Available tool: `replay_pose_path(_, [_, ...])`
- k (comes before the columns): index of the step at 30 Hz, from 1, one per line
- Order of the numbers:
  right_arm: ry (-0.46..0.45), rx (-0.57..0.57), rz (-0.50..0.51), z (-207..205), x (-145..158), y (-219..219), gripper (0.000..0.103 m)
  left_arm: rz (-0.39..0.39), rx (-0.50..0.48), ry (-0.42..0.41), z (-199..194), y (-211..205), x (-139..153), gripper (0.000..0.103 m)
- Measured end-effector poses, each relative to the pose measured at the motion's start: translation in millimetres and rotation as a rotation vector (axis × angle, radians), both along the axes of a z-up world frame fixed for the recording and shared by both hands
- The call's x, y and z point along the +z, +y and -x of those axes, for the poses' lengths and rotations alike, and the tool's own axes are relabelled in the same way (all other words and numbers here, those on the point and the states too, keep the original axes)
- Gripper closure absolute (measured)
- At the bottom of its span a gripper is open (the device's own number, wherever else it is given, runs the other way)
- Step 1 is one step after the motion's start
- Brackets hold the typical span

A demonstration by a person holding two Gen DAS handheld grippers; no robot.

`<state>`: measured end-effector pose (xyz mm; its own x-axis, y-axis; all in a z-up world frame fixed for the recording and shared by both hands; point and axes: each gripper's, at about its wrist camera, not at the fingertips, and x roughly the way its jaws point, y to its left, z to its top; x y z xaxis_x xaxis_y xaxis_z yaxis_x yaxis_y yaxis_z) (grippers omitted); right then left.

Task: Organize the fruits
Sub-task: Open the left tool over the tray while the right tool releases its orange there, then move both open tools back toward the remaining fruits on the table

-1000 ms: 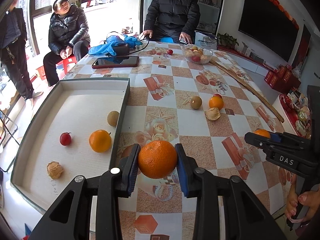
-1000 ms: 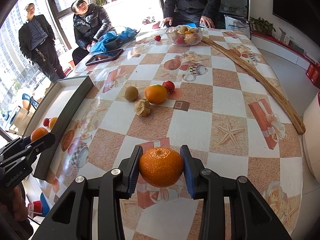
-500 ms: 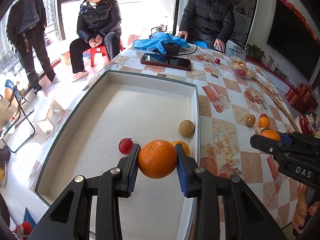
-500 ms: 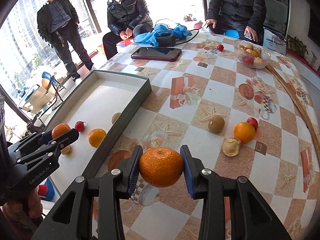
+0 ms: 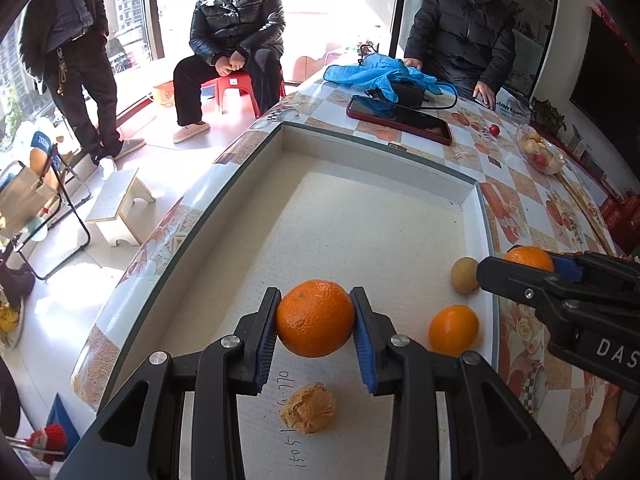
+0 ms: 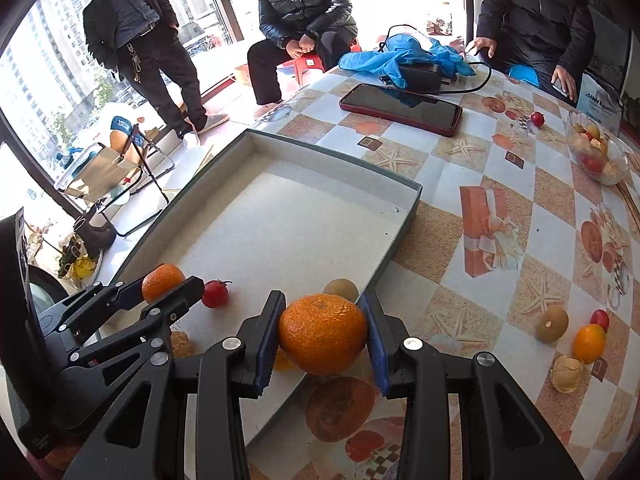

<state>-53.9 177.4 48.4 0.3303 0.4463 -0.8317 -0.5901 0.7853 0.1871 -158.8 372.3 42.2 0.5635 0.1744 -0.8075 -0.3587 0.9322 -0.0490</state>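
My left gripper [image 5: 316, 322] is shut on a big orange [image 5: 315, 318] and hangs above the floor of the shallow white tray [image 5: 380, 220]. In that tray lie a smaller orange [image 5: 454, 330], a brown kiwi [image 5: 464, 275], a crinkled walnut-like fruit [image 5: 308, 408] and a small red fruit [image 6: 215, 293]. My right gripper [image 6: 323, 334] is shut on a second big orange [image 6: 322, 334], over the tray's right rim [image 6: 400, 236]. On the tablecloth to the right lie a kiwi [image 6: 552, 323], an orange [image 6: 589, 343], a red fruit [image 6: 600, 318] and another crinkled fruit [image 6: 567, 372].
A dark phone [image 6: 400, 109], a blue cloth [image 6: 404, 58] with a black charger, a loose red fruit [image 6: 537, 119] and a glass fruit bowl [image 6: 598, 156] sit at the table's far end. Three people stand or sit beyond the table. A folding chair [image 5: 40, 200] and a small stool [image 5: 120, 204] stand on the floor.
Both grippers have swung left with their oranges. The left one went from above the tablecloth to over the tray; the right one came from mid-table to the tray's right rim.
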Motion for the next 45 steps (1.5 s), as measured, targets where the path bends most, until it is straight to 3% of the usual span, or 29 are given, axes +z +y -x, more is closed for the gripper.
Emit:
replay_pose_path(14, [0.037,0.049,0.031,-0.8,-21.5,31.4,0.062,-0.032,0.008,0.008,0.8,4.9,-6.8,0.064])
replay_pose_path(23, [0.007,0.065,0.088,7.3,-21.6,29.8,0.062,-0.035,0.043,0.008,7.6,7.6,-8.0,0.035])
replay_pose_path(26, [-0.018,0.037,0.054,6.8,-13.4,23.6,0.046,-0.023,0.081,-0.023,14.2,14.6,-1.0,0.027])
replay_pose_path(30, [-0.029,0.001,-0.044,2.4,3.3,10.1,0.0,0.018,0.098,-0.061,19.0,19.0,8.8,0.022])
replay_pose_path(34, [-0.049,-0.036,-0.091,3.7,15.3,-5.7,0.0,-0.005,0.059,-0.071,17.5,1.6,17.2,0.021])
replay_pose_path(38, [-0.096,-0.093,-0.073,10.8,18.7,-33.6,0.0,-0.02,-0.027,-0.074,16.3,-28.5,21.2,0.021])
replay_pose_path(45, [-0.146,-0.255,0.01,21.2,4.6,-131.9,0.0,-0.033,-0.23,-0.076,10.4,-98.8,24.0,0.02])
